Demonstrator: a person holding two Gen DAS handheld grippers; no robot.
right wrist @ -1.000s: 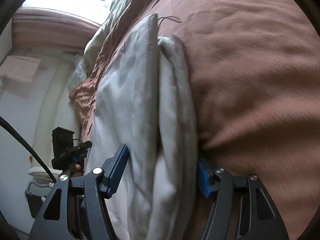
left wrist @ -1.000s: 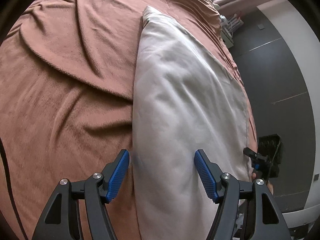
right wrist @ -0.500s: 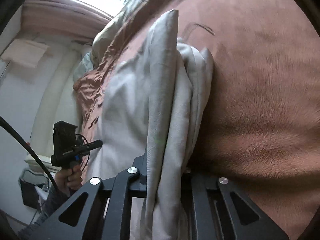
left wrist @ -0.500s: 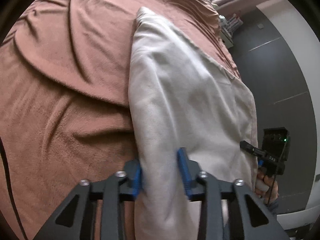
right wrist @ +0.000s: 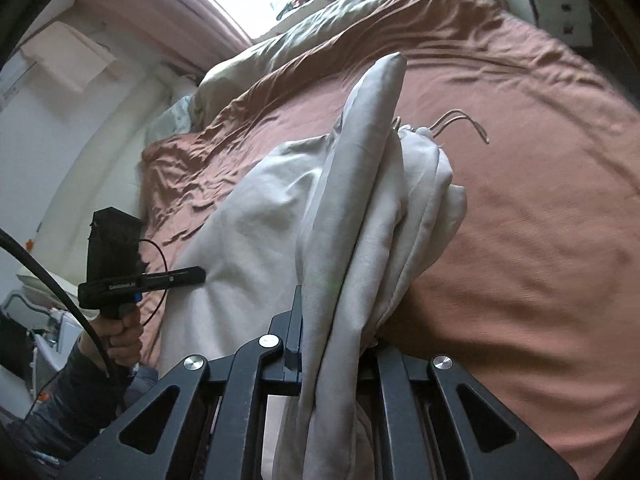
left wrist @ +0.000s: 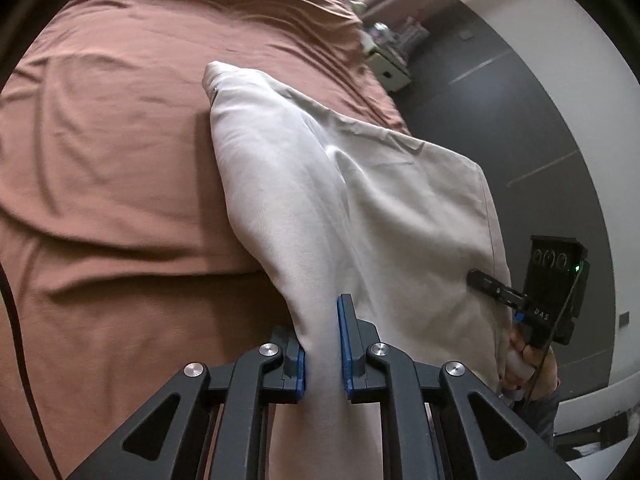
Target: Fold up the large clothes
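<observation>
A large light-grey garment (left wrist: 320,184) lies lengthwise on a brown bed cover (left wrist: 120,160), its near end raised off the bed. My left gripper (left wrist: 322,344) has a bunched fold of the cloth between its blue pads, and its jaws are closing on it. My right gripper (right wrist: 334,336) is shut on a thick bundle of the same garment (right wrist: 248,232); its right finger is hidden by cloth. Each view shows the other gripper from the side, biting the garment's edge: right gripper (left wrist: 480,280), left gripper (right wrist: 192,274). Two thin cords (right wrist: 460,118) stick out at the far end.
The brown cover (right wrist: 540,240) spreads wide beside the garment. An olive duvet (right wrist: 320,32) is heaped at the head of the bed under a bright window. A white nightstand (left wrist: 388,68) and a dark wall (left wrist: 500,100) flank the bed. A person's hand (right wrist: 124,328) holds the left gripper.
Both grippers went from open around the garment's near end to closed on it. Both have since risen, lifting that end off the bed, and more of the room shows.
</observation>
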